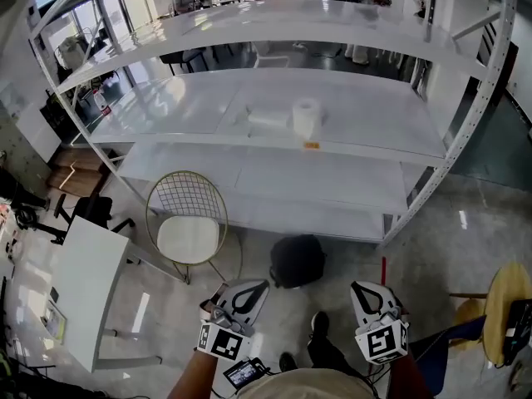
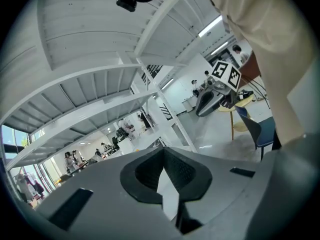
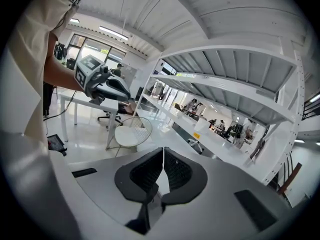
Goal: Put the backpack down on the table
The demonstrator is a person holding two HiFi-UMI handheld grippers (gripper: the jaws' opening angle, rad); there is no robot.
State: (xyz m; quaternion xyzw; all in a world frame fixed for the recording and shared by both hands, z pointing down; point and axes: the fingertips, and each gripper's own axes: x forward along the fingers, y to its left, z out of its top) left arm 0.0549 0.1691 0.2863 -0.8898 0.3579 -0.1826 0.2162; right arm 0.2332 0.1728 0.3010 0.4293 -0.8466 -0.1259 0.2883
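The black backpack lies on the floor in front of the large white shelf table, seen only in the head view. My left gripper is low and left of it, jaws shut with nothing between them. My right gripper is to the backpack's right, also shut and empty. Neither touches the backpack. In the left gripper view the shut left gripper points toward the shelving, with the right gripper beyond. The right gripper view shows the closed right gripper and the left gripper off to its side.
A wire chair with a white seat stands left of the backpack. A small white desk is at the far left and a round wooden stool at the right. A paper roll stands on the shelf table. People are at the far back.
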